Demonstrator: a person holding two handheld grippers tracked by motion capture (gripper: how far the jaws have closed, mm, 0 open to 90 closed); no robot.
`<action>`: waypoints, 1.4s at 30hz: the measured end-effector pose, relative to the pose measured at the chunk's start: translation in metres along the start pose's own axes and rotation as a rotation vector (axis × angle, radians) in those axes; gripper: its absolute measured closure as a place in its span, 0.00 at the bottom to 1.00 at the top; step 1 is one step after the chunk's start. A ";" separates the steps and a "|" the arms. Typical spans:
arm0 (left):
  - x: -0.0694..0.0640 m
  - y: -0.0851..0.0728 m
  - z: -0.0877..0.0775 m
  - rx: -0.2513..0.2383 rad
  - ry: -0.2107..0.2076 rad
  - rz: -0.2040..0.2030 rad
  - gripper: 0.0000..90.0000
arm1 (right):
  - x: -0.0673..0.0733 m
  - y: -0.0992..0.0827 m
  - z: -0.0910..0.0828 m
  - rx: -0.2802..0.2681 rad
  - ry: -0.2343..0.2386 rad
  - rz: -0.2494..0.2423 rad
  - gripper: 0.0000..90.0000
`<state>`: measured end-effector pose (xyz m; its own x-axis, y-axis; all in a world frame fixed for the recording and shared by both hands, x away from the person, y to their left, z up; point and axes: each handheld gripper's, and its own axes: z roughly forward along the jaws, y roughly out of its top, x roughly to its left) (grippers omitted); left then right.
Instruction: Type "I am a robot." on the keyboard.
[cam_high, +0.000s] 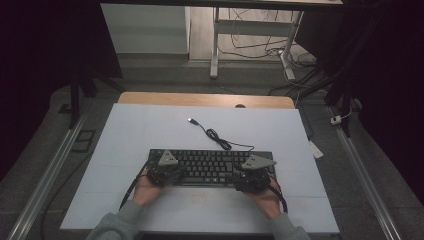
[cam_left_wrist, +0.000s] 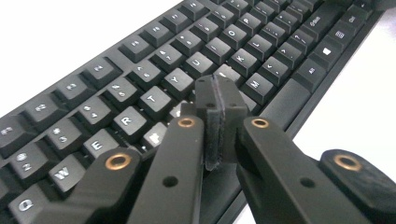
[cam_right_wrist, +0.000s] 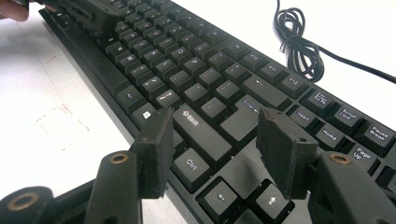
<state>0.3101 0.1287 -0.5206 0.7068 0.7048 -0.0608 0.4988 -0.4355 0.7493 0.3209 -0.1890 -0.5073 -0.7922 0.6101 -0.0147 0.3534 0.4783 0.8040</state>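
A black keyboard (cam_high: 210, 167) lies across the white table top, near its front. Its black cable (cam_high: 216, 136) runs back in a small coil to a USB plug (cam_high: 191, 120). My left gripper (cam_high: 165, 174) rests over the keyboard's left end. In the left gripper view it (cam_left_wrist: 218, 93) is shut, pads pressed together with nothing between them, tips just above the letter keys (cam_left_wrist: 154, 100). My right gripper (cam_high: 252, 176) is over the right end. In the right gripper view it (cam_right_wrist: 217, 133) stands open above the Shift key (cam_right_wrist: 201, 133) and the Ctrl key (cam_right_wrist: 191, 165), gripping nothing.
The white sheet (cam_high: 150, 135) covers a wooden table whose far edge (cam_high: 200, 98) shows. Beyond stand desk legs and loose floor cables (cam_high: 255, 45). Metal rails (cam_high: 47, 172) run along both sides. Faint pencil marks (cam_right_wrist: 60, 123) lie in front of the keyboard.
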 end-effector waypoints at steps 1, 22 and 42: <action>0.001 0.000 -0.002 -0.004 -0.001 -0.002 0.98 | 0.000 0.000 0.000 0.000 0.000 0.000 0.52; 0.018 -0.011 -0.033 -0.045 0.036 -0.082 0.49 | -0.002 -0.001 -0.001 0.002 -0.010 -0.001 0.50; 0.022 -0.015 -0.035 -0.032 0.048 -0.083 0.44 | -0.002 -0.001 -0.002 -0.003 -0.017 -0.004 0.50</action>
<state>0.3004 0.1700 -0.5097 0.6384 0.7641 -0.0928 0.5381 -0.3569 0.7636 0.3211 -0.1921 -0.5073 -0.7853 0.6184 -0.0281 0.3485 0.4792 0.8056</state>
